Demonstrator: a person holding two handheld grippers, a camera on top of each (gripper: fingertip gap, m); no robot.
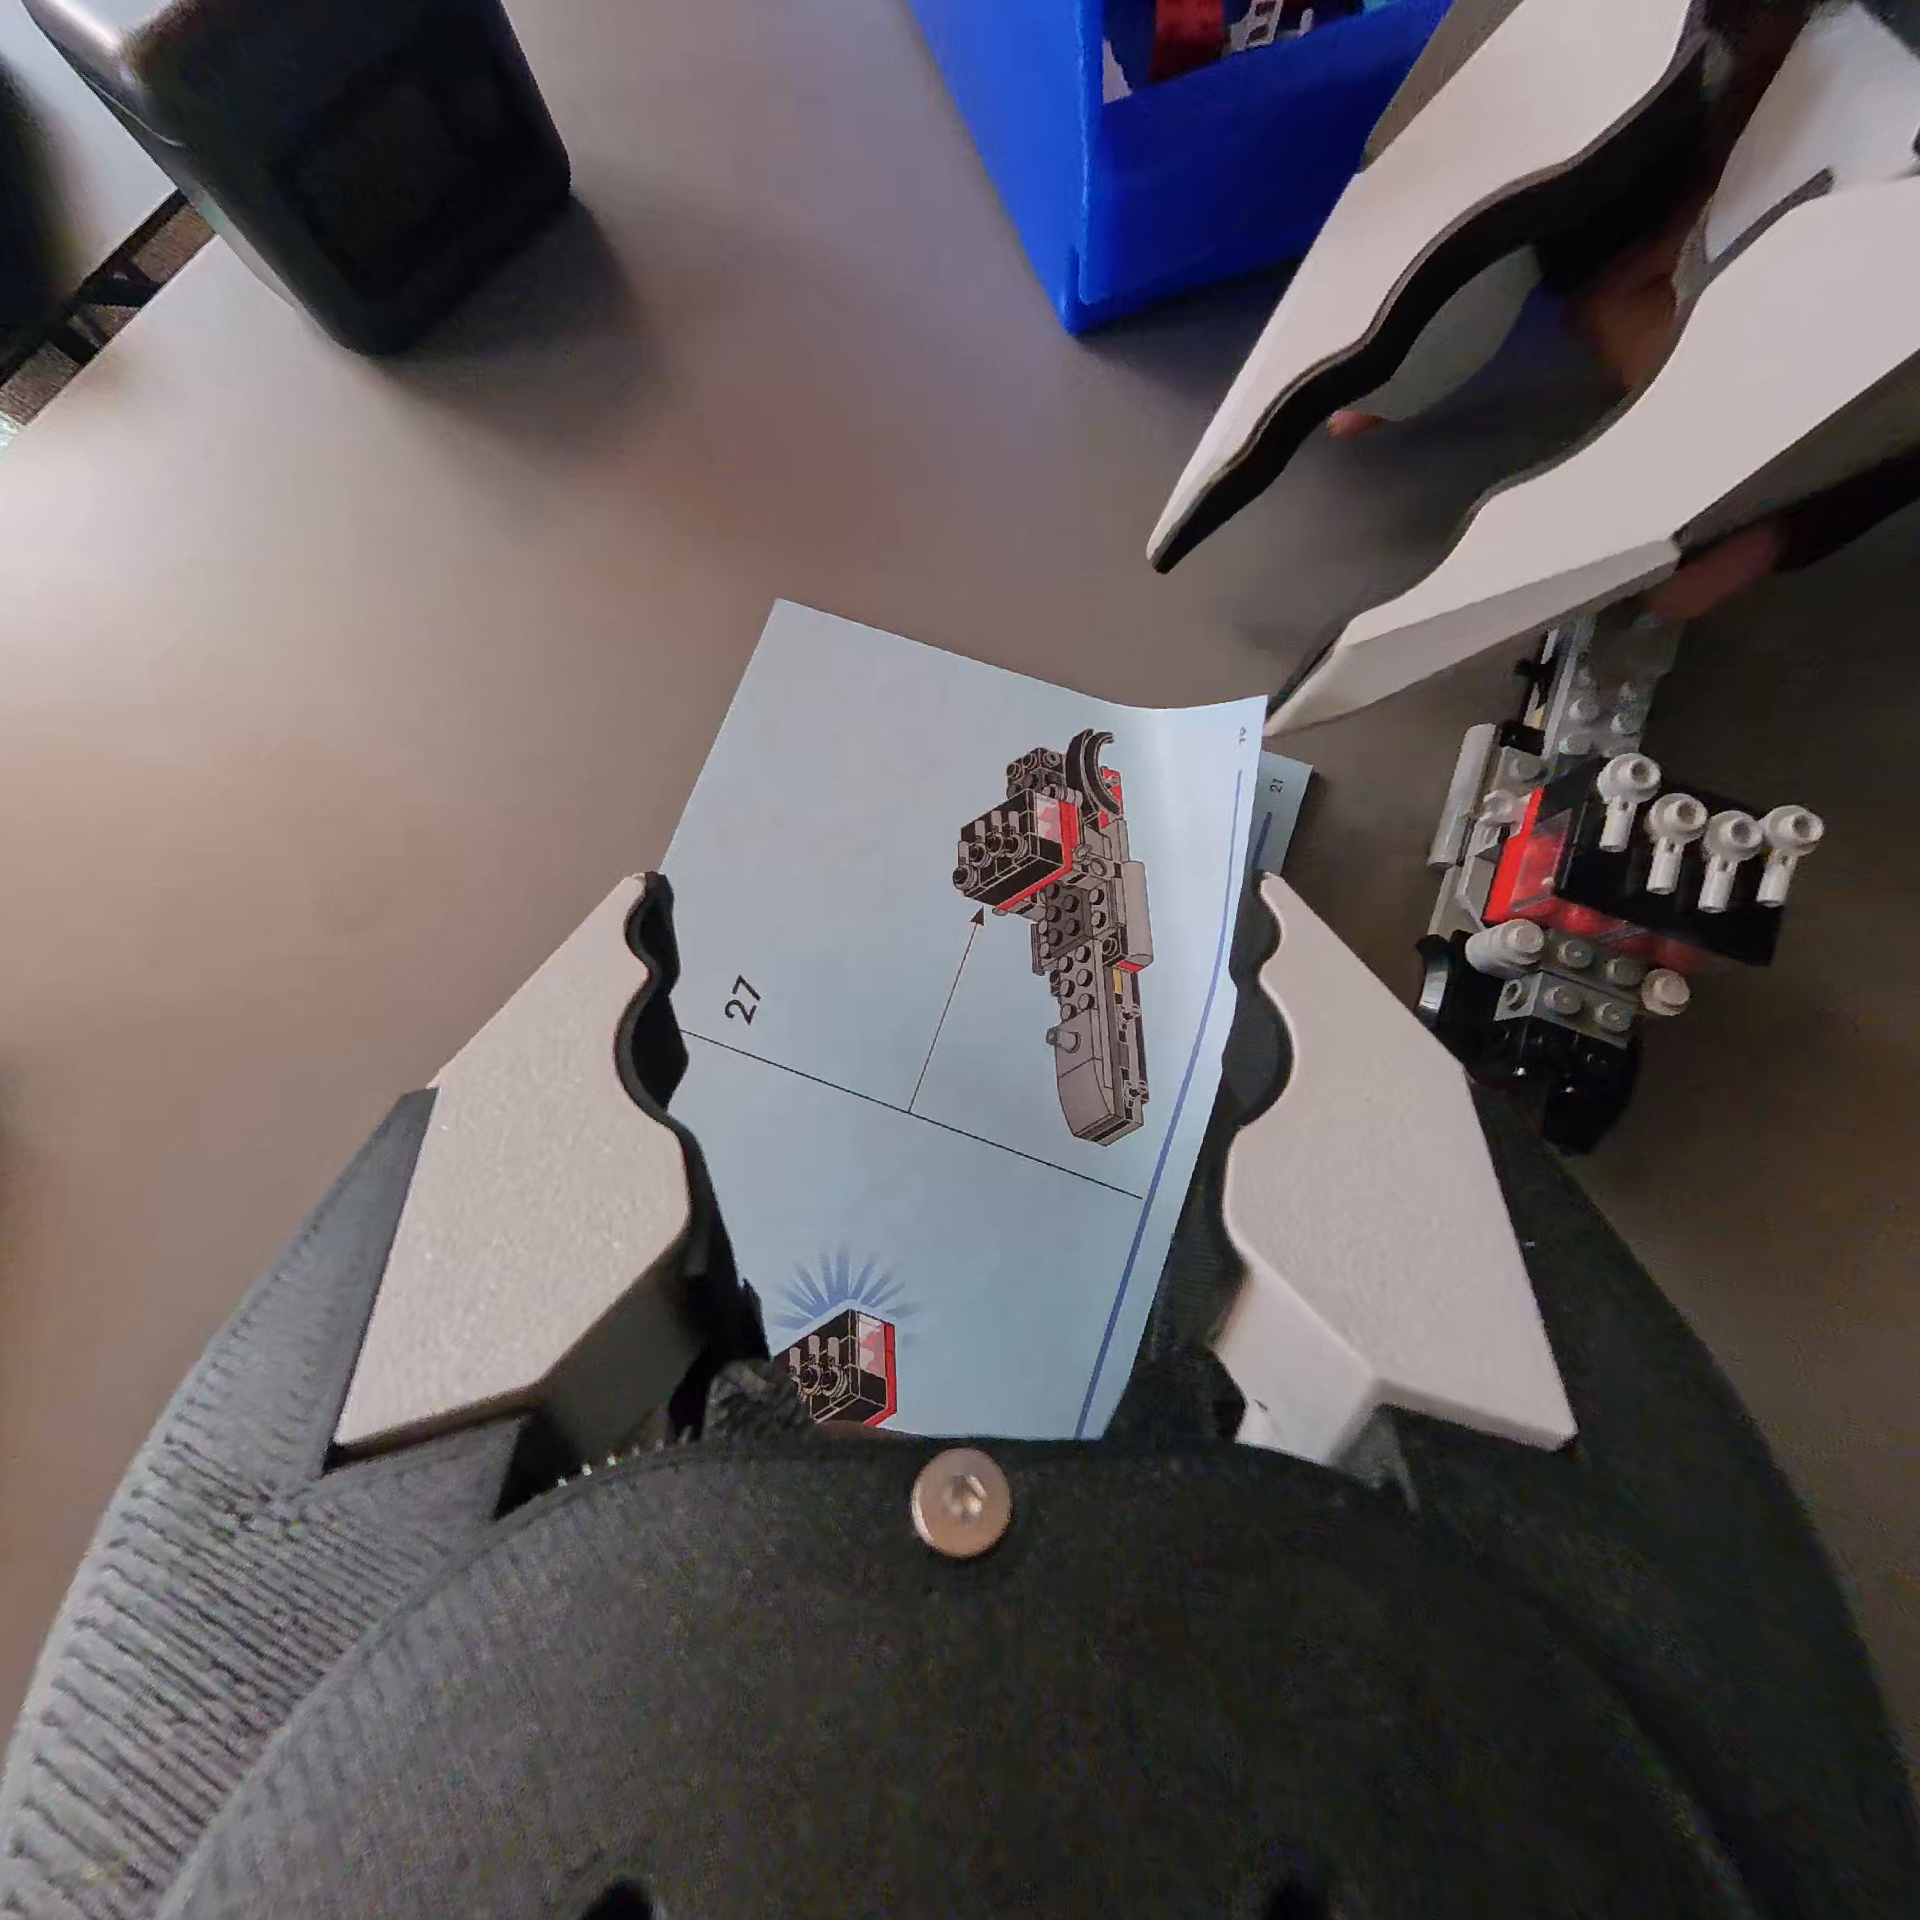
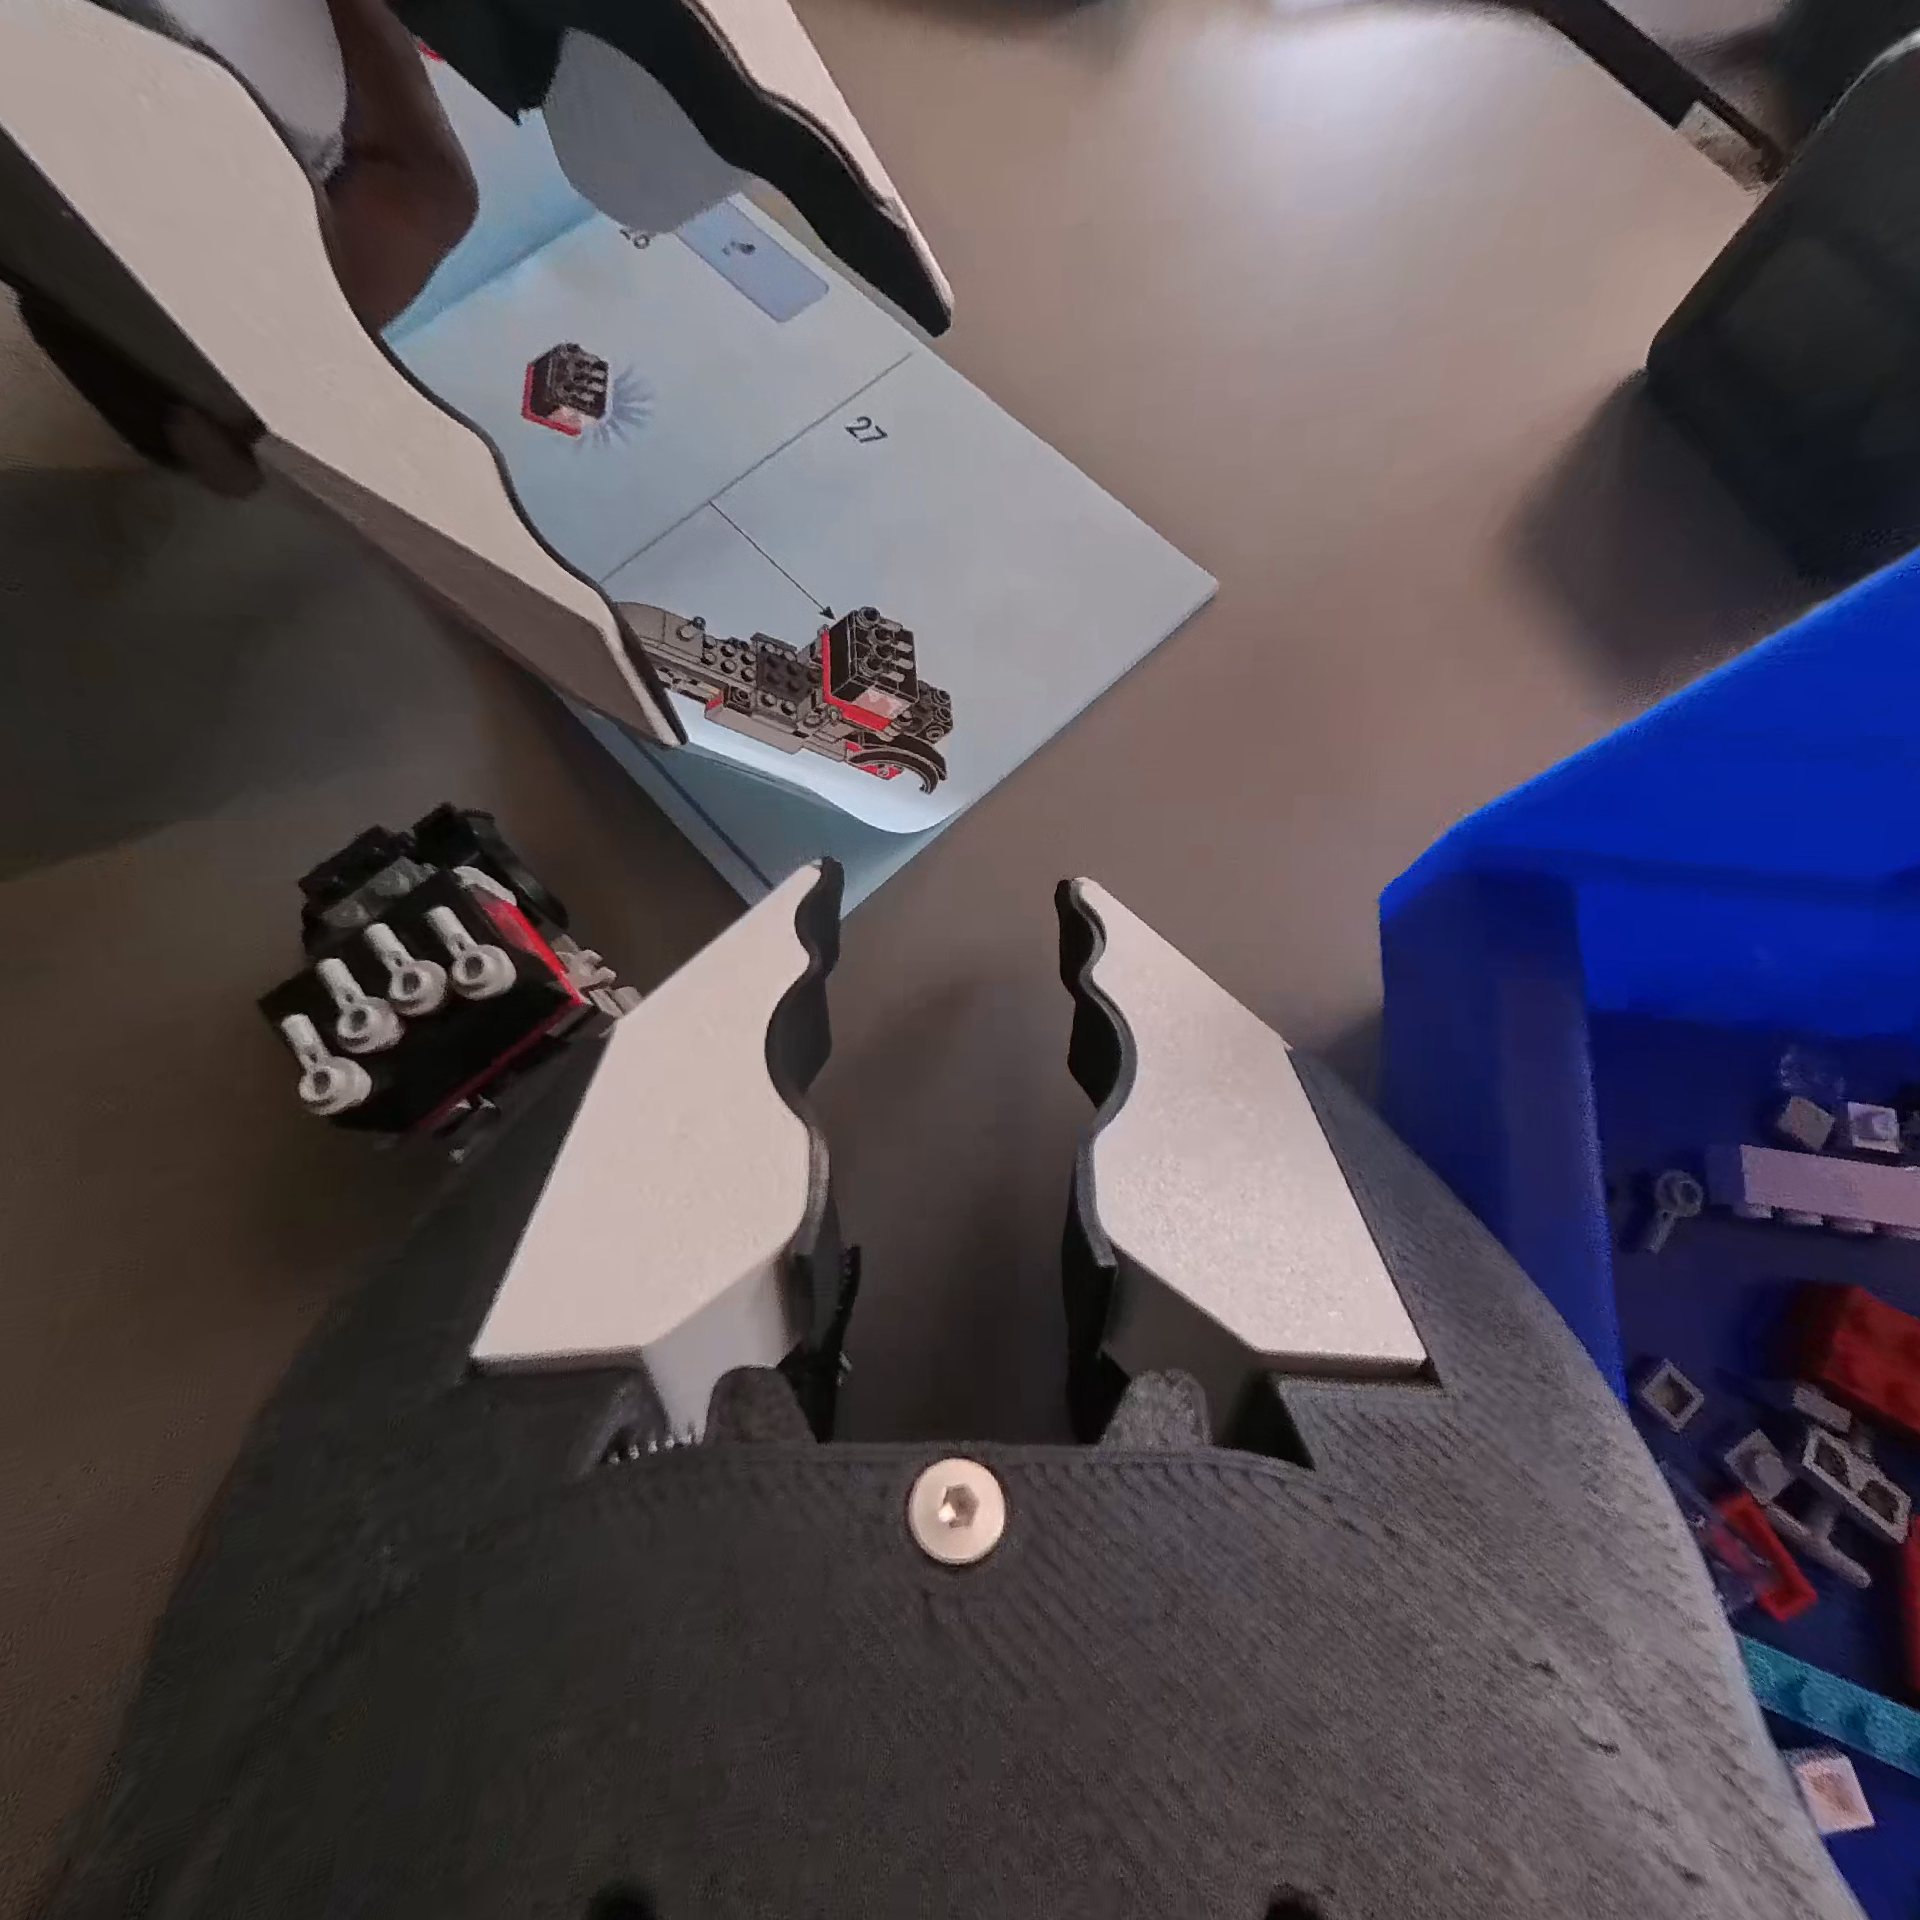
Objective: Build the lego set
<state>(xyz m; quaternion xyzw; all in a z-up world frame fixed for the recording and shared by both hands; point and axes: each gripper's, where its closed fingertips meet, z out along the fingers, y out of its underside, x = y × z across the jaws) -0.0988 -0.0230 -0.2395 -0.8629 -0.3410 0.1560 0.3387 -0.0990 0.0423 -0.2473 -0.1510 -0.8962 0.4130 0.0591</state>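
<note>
Two grippers hang over a grey-brown bench, both with their jaws spread and nothing between them. The left gripper (image 1: 956,883) is poised above the instruction booklet (image 1: 935,987), which lies open on the bench with its outer page curling upward; whether its fingers (image 1: 551,1122) touch the paper cannot be told. The right gripper (image 2: 940,883) hovers released over bare bench, its fingertips pointing at the curled corner of the booklet (image 2: 883,520) without touching it. In the left wrist view the right gripper (image 1: 1216,634) comes in from the upper right, its lower tip just beside the page's lifted edge. The partly built lego model (image 1: 1590,914), black and red with grey parts and a row of four light grey pins on top, sits on the bench just beside the booklet, on the side nearer the right gripper; in the right wrist view the model (image 2: 416,997) lies to the left of that gripper's fingers (image 2: 686,1122), partly hidden behind one of them. A blue bin (image 2: 1621,935) holding loose grey and red bricks (image 2: 1829,1351) stands farther along the bench, and a dark boxy object (image 1: 343,156) sits near a far edge.
</note>
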